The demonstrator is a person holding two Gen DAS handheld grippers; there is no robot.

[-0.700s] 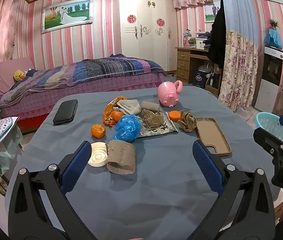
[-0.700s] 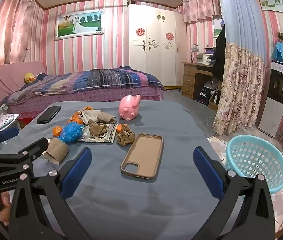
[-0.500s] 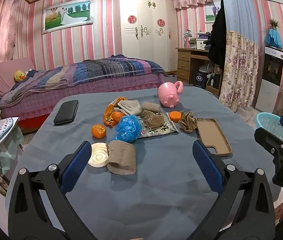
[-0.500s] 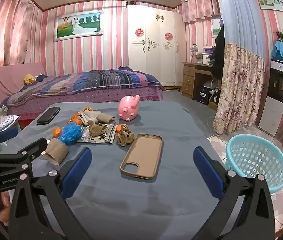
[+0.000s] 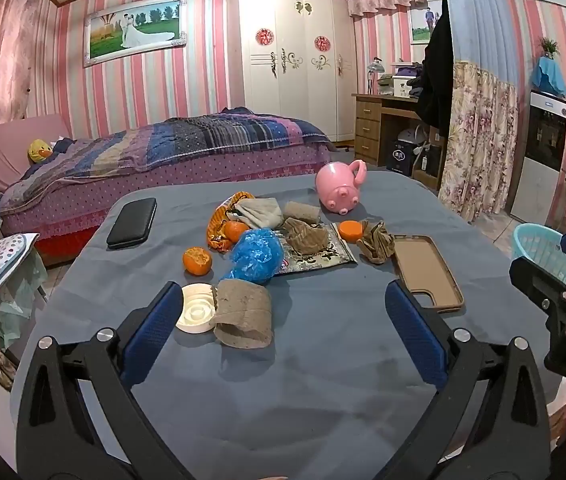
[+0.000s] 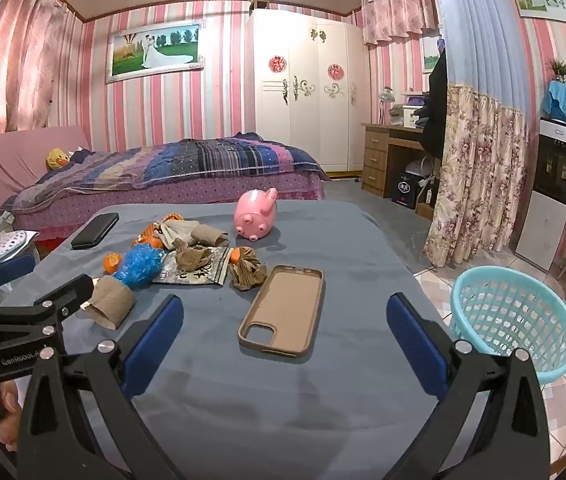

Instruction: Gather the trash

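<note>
Nothing shifted in the last moment; left gripper (image 5: 283, 320) and right gripper (image 6: 285, 322) both spread wide, empty, hovering over the tabletop (image 5: 323, 380); trash untouched around the pink piggy bank (image 5: 339, 192): cardboard tube (image 5: 243, 316) nearest, blue bag (image 5: 257, 256), orange peels (image 5: 197, 260); turquoise basket (image 6: 515, 320) off to its right on the floor; collection not yet begun.

matt cloth table cover (image 5: 323, 380), glossy plastic piggy bank (image 5: 337, 192)
</note>
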